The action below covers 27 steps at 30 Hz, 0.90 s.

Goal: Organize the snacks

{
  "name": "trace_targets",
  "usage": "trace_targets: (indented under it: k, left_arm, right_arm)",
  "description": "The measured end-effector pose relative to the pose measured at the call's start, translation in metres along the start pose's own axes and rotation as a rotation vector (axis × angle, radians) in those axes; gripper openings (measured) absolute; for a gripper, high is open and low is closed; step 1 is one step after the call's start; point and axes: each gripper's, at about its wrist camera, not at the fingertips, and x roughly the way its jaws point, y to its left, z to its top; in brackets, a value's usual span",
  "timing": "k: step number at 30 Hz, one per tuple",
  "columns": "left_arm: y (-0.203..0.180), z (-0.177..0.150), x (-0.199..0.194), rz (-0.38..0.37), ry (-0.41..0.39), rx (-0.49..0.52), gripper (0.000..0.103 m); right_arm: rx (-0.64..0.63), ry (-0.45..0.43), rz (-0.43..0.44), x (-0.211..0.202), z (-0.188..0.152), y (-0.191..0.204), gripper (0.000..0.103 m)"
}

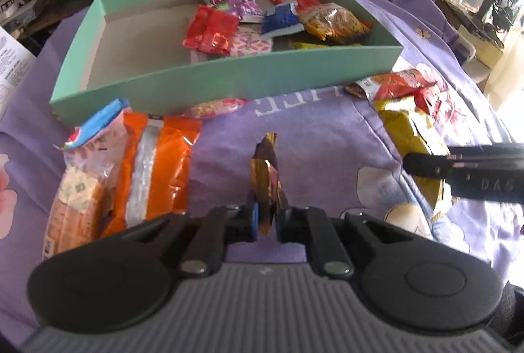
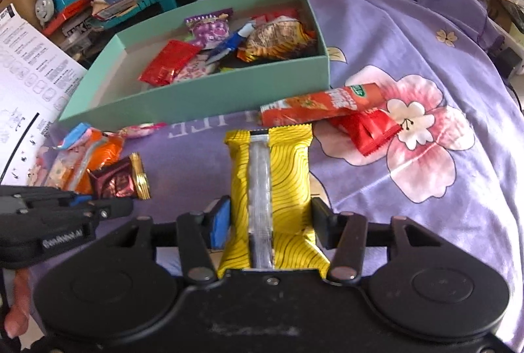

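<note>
Snacks: loose packets are seen beside a green box (image 1: 229, 81), with several already inside it.
Left view: a small brown-and-gold candy (image 1: 267, 186) is pinched edge-on between the nearly closed fingers of the left gripper (image 1: 265, 223); the box lies ahead.
Right view: a yellow packet (image 2: 271, 189) lies between the fingers of the right gripper (image 2: 267, 222), which are open about as wide as the packet; a firm grip cannot be confirmed.
Handling: both are judged light, crinkly and slippery; a hold across the middle is advised.

Glossy foil snack wrappers (image 1: 211, 30) – matt green cardboard box (image 1: 229, 78) – soft purple printed cloth (image 2: 409, 25)
</note>
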Motion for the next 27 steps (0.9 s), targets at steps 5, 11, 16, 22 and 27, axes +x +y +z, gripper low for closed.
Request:
trace_targets:
  k: [5,11,16,22,27]
  left_arm:
    - [0.002,-0.003,0.001,-0.003,-0.005,0.003,0.021]
    - [-0.004,0.002,0.015,0.001,0.019,0.004,0.002]
    - [-0.022,-0.001,0.017,0.038,0.005,0.037,0.0]
    - [-0.003,0.007,0.0,-0.021,-0.032,-0.028,0.0]
    - [0.026,0.016,-0.022,-0.053,-0.08,-0.099,0.0]
  right_arm:
    - [-0.003,0.01,0.008,0.0,0.0,0.001,0.051]
    - [0.017,0.032,0.016,0.005,-0.006,-0.001,0.051]
    - [0.02,0.036,0.007,0.005,-0.002,-0.002,0.051]
    - [0.004,0.016,0.015,-0.003,0.012,0.004,0.051]
    - [-0.016,-0.008,0.042,-0.006,0.026,0.018,0.051]
